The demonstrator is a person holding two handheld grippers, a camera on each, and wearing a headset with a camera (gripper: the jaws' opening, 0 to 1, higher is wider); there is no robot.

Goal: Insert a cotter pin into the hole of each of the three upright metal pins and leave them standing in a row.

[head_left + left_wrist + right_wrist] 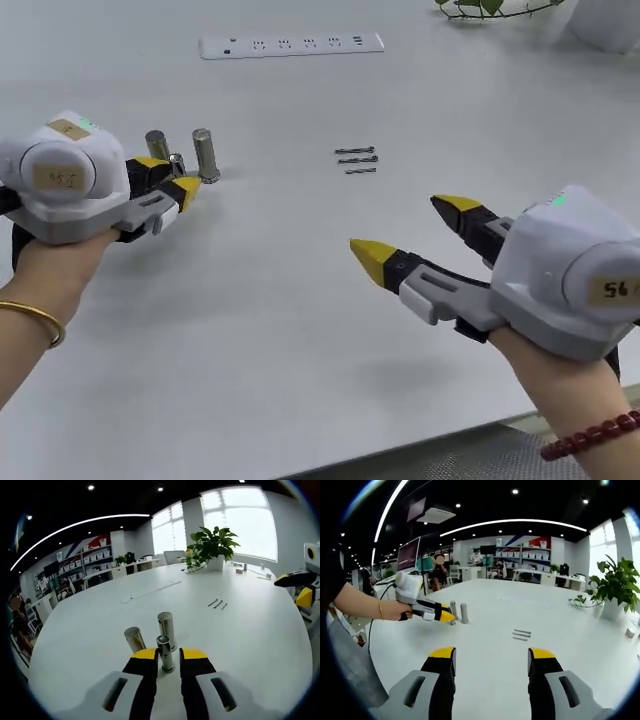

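My left claw (169,656) is narrow around the nearest pin (164,644), likely to steady it; whether it pinches, I cannot tell. My right claw (412,228) hangs wide and empty, free to fetch. Three pins (205,153) stand far left. Three cotter pins (356,160) lie to their right, apart.

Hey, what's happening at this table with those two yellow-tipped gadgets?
A person holds tongs in each hand. The left tongs straddle the nearest metal pin of three standing upright; whether they grip it is unclear. The right tongs hang open and empty. Three cotter pins lie untouched on the table.
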